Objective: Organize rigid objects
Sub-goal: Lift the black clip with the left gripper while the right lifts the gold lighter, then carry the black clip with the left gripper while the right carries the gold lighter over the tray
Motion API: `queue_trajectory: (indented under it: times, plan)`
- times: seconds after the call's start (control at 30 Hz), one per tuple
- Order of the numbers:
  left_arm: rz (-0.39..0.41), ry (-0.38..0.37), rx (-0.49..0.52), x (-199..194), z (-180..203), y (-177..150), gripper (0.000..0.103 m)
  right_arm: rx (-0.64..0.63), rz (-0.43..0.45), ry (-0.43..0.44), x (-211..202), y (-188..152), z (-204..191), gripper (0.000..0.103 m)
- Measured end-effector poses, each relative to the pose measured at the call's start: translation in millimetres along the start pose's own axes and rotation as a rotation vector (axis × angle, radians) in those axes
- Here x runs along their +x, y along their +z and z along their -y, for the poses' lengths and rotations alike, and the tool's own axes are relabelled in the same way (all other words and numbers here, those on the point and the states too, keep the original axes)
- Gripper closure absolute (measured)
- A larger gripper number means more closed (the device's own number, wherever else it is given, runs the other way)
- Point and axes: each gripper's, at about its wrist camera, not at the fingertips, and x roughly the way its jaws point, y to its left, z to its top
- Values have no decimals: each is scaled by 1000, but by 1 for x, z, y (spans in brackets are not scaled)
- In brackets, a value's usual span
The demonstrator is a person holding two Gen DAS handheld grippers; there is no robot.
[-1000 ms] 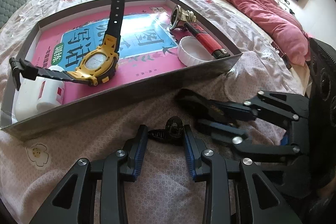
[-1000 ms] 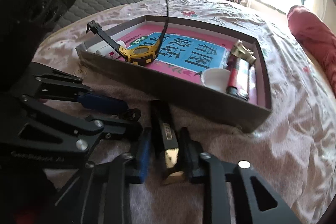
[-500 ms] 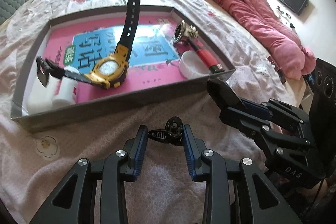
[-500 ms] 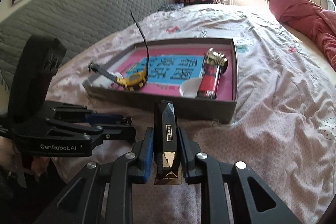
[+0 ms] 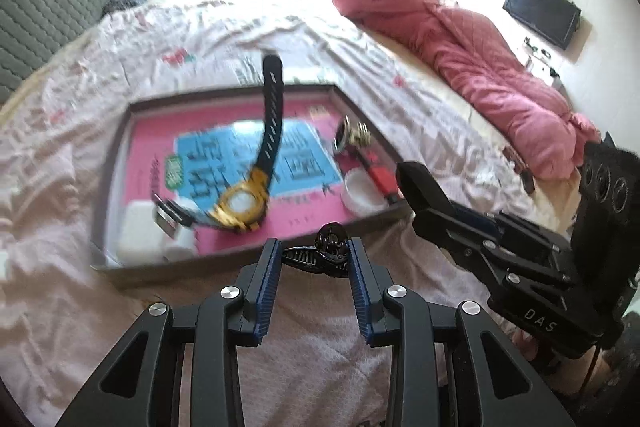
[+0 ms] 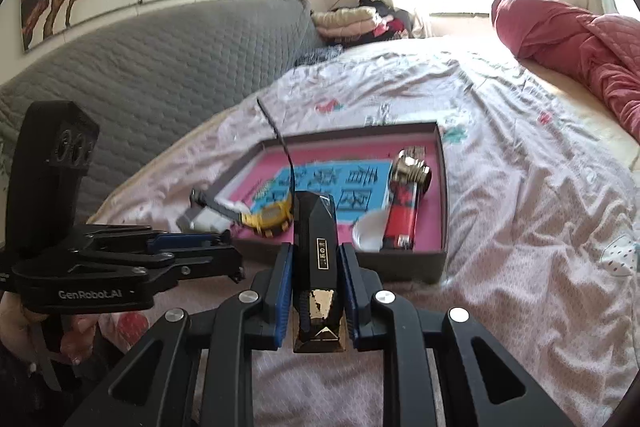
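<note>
While both grippers hang above the bedsheet just short of the tray point(image 6: 436, 187), most of the sorting looks done and two pieces are yet to go in. Ahead of the right gripper point(image 6: 316, 291), the shallow grey tray with its pink and blue printed floor already carries a yellow watch point(image 6: 272, 219) with one black strap sticking up, a red lighter point(image 6: 402, 215) topped with a brass head along the far right wall, a white cap point(image 6: 370, 233) touching the lighter's near end, and a white bottle point(image 5: 140, 231) at the near left corner. The right gripper is clenched on a black faceted block point(image 6: 314, 239) with a gold-looking base, held upright between the blue pads, its top overlapping the tray's near wall in view. Seen from the left wrist, the left gripper point(image 5: 314, 261) grasps a small black clip point(image 5: 320, 255), its pads pressed on either side, with the tray's near wall just beyond the fingertips. That view is smeared, so I take it for a hair clip, though I cannot be sure. My reading is that what remains is to carry both pieces over the near wall and set them on bare floor, the middle patch beyond the watch looking freest. Nothing else loose shows on the sheet nearby.
</note>
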Motion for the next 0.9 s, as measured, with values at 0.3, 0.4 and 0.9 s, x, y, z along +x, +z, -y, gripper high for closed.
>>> queue_trajectory:
  times: [0.3, 0.4, 0.9]
  plan:
    - [66, 26, -31, -16, -6, 16, 69, 30, 56, -30, -5, 12, -4, 80]
    - [83, 34, -40, -19, -7, 20, 69, 26, 75, -38, -8, 15, -4, 80]
    - [114, 69, -72, -13, -14, 34, 69, 12, 122, -52, -4, 28, -8, 80]
